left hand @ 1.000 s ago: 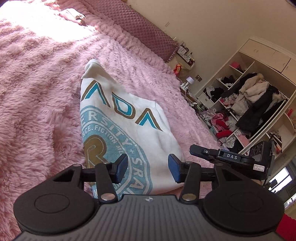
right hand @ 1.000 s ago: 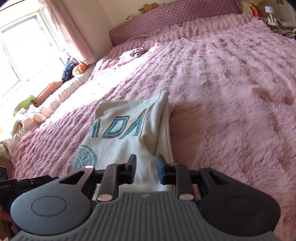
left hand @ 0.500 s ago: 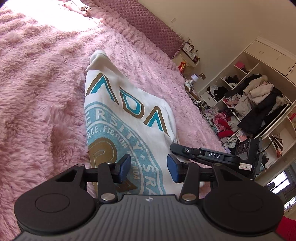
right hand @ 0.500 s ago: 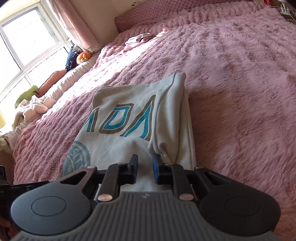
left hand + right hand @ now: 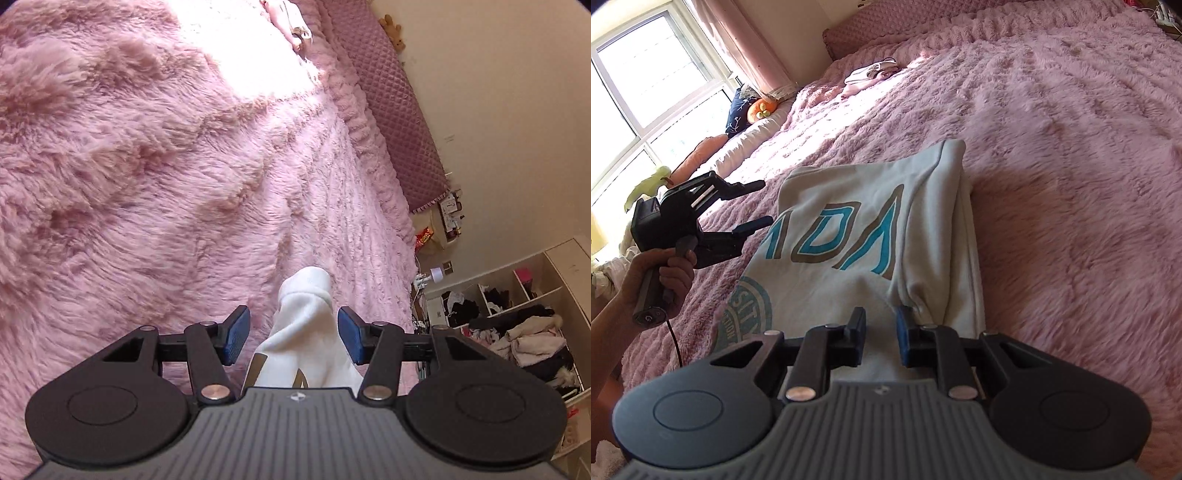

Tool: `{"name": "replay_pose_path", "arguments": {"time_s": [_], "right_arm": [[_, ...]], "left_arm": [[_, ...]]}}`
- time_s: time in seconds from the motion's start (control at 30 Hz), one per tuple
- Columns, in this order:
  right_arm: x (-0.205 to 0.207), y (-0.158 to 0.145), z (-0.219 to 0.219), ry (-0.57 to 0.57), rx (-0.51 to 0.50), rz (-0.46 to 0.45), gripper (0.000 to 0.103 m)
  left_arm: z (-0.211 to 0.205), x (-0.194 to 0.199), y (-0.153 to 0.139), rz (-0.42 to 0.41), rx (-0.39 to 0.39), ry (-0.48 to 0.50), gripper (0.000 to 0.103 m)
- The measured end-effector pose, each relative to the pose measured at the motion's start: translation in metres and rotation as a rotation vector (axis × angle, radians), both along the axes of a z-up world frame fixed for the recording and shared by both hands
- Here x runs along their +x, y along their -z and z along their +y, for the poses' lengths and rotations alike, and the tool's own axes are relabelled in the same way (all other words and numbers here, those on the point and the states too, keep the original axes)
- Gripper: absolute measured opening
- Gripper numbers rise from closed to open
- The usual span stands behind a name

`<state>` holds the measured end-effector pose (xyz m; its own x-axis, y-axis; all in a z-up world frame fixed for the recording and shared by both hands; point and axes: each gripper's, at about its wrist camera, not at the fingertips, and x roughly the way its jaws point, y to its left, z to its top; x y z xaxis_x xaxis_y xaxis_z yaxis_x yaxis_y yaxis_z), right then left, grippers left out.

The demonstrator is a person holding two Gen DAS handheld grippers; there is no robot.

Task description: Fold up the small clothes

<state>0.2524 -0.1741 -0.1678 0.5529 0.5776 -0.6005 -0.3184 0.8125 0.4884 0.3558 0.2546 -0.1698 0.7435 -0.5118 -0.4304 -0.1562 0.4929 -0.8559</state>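
From my right wrist camera: white sweatshirt [image 5: 879,236], teal-and-brown lettering, lying partly folded on pink fluffy bedspread [image 5: 1071,166]. My right gripper [image 5: 881,338] sits at its near edge, jaws narrowed, having just been closing, cloth between them. Left gripper [image 5: 753,206], jaws apart, held in hand [image 5: 661,277] beside the garment's left edge. Window [image 5: 639,85] far left.

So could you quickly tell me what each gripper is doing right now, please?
Left gripper: open, a corner of the white sweatshirt between its pads, not pinched.
Right gripper: nearly closed, pinching the sweatshirt's near edge.
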Motion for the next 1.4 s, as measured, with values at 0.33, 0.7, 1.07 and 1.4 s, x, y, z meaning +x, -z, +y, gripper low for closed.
{"name": "replay_pose_path", "arguments": {"time_s": [0.33, 0.7, 1.07, 1.4], "right_arm": [[0.005, 0.005, -0.003, -0.012, 0.021, 0.008, 0.012], [0.004, 0.005, 0.002, -0.022, 0.002, 0.002, 0.013], [0.057, -0.037, 0.015, 0.077, -0.010, -0.220, 0.032], [0.107, -0.007, 0.022, 0.142, -0.096, -0.077, 0.030]], "left_arm": [[-0.029, 0.051, 0.004, -0.078, 0.085, 0.065, 0.015], [-0.027, 0.045, 0.010, -0.056, 0.298, 0.082, 0.028], [-0.051, -0.030, -0.053, -0.249, 0.402, 0.263, 0.034], [-0.077, -0.039, -0.022, -0.143, 0.545, 0.309, 0.038]]}}
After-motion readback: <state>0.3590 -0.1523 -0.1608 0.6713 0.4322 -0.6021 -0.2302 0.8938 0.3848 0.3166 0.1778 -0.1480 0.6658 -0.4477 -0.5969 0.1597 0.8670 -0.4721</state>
